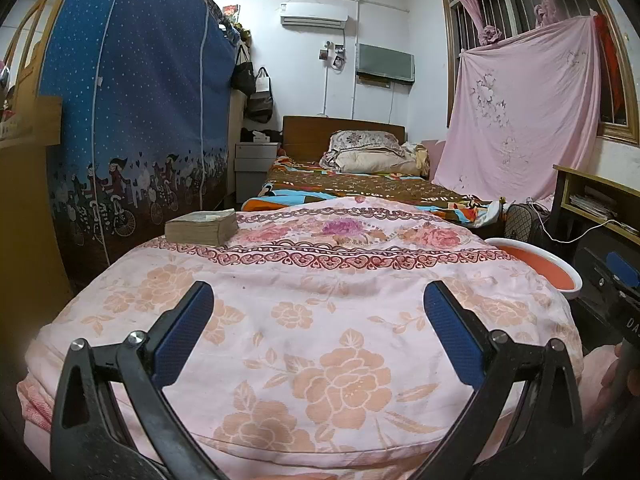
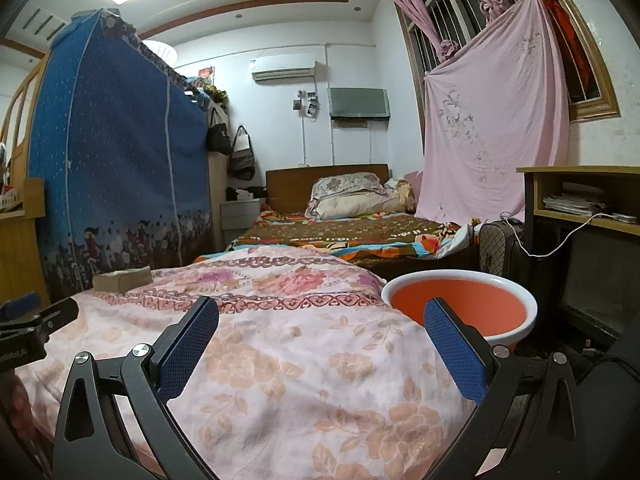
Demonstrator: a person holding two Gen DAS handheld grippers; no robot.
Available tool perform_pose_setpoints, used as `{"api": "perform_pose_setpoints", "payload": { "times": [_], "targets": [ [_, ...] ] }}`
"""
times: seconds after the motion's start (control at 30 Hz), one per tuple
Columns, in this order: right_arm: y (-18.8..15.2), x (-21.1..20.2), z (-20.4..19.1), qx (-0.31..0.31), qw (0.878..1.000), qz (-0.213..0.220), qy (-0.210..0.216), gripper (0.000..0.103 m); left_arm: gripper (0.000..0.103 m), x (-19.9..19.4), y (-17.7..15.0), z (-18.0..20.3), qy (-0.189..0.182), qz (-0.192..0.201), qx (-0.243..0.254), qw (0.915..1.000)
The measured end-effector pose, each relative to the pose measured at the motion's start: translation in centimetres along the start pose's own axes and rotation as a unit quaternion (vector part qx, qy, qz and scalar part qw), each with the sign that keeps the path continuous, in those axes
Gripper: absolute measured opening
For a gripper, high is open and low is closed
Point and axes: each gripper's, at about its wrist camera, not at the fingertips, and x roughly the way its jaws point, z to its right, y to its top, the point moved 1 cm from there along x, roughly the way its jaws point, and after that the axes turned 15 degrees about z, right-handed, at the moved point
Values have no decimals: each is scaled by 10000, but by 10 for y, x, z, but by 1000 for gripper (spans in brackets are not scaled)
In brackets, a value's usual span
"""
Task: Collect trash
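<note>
- Blue pads line our two grippers, near to us: the left gripper (image 1: 318, 300) hangs with its jaws spread wide over a pink floral quilt (image 1: 320, 320), and nothing sits between its fingers.
- Our right gripper (image 2: 320, 316) is likewise spread and empty, above the same quilt's right part (image 2: 300, 360); at the far left of that view we glimpse the body of the other gripper.
- We see no loose scrap of trash on the quilt in either view; we cannot tell whether any lies out of sight.
- Just beside the quilt's right edge stands an orange basin (image 2: 460, 304) with a white rim, empty inside as far as we see.
- On the quilt's far left corner lies a thick old book (image 1: 202, 226), flat, its pages yellowed.
- Beyond the quilt we find a bed (image 1: 360, 188) with a brown patterned cover and a stack of pillows (image 1: 368, 152) against a wooden headboard.
- At the left rises a blue fabric wardrobe (image 1: 140, 100); at the right a wooden desk (image 2: 580, 192) holds papers, with a white cable hanging from it.
- Farthest off, a pink sheet (image 1: 520, 112) hangs across the window, and an air conditioner (image 1: 314, 14) sits high on the white back wall.
</note>
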Motion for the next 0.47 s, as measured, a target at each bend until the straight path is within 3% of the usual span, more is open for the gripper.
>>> {"api": "perform_pose_setpoints", "payload": {
  "times": [0.47],
  "targets": [
    [0, 1, -1, -6, 10000, -34, 1, 103, 92, 0, 0, 0, 3, -8, -5, 10000]
  ]
}}
